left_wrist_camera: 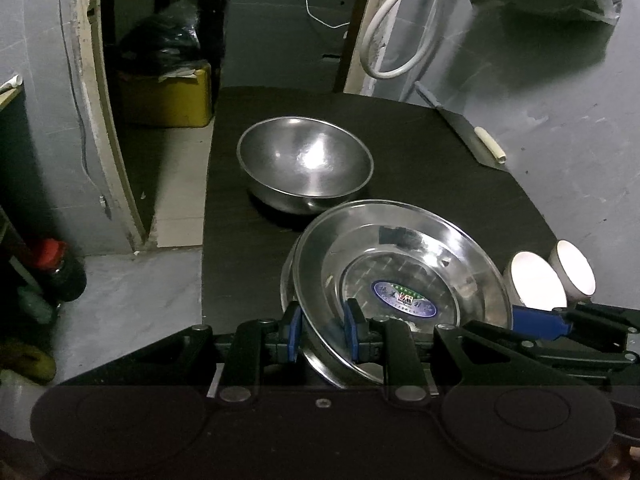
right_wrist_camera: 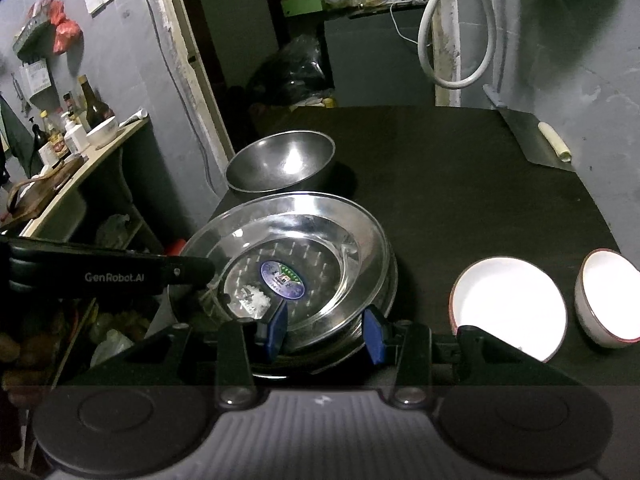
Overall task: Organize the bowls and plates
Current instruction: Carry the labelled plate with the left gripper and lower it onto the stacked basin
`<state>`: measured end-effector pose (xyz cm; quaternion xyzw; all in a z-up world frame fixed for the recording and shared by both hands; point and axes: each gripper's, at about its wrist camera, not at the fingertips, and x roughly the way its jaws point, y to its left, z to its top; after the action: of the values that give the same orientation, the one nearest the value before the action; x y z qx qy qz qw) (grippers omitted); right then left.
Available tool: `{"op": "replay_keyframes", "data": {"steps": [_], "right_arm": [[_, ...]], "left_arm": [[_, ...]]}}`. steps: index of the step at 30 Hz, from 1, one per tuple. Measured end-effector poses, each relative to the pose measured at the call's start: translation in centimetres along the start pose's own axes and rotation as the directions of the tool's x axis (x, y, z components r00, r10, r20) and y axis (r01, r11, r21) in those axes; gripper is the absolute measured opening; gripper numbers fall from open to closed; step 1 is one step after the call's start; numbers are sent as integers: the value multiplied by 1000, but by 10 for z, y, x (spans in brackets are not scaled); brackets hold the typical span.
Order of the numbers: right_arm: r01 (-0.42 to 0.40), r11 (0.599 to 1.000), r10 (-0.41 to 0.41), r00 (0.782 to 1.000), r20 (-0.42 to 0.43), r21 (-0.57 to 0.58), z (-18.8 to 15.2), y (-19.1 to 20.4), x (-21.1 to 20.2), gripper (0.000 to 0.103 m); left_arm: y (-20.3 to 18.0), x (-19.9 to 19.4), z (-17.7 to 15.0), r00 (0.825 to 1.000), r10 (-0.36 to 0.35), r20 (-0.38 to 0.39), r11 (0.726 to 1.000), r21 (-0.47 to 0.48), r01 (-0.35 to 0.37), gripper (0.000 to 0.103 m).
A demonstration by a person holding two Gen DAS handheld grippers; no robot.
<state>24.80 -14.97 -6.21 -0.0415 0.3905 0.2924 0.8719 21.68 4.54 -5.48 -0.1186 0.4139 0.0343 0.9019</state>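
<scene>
Plates (left_wrist_camera: 400, 276): thin shiny steel, stickered top one tilted on a second, near edge of dark table (left_wrist_camera: 400, 128). Left gripper (left_wrist_camera: 322, 330) pinches its rim; I judge stacking is underway. Next: lower it flat w/o slipping. Deep steel bowl (left_wrist_camera: 306, 164) sits behind. Right gripper (right_wrist_camera: 326, 330) hangs wide around the stack, holding nothing. Two white bowls (right_wrist_camera: 508, 306) rightmost.

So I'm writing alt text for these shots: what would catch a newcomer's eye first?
The shiny steel plate with a blue oval sticker, near the table's front edge, with the left gripper straddling its rim. Right of it glow two white bowls, and behind it sits a steel bowl.
</scene>
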Motion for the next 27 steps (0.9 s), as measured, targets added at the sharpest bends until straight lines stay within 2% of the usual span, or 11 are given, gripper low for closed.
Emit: {"op": "replay_keyframes", "data": {"steps": [27], "right_arm": [[22,1000,-21,999,-34,8,4,3,14,46]], "left_arm": [[-9,15,2,998,63,-25,996,61,-61,27]]}}
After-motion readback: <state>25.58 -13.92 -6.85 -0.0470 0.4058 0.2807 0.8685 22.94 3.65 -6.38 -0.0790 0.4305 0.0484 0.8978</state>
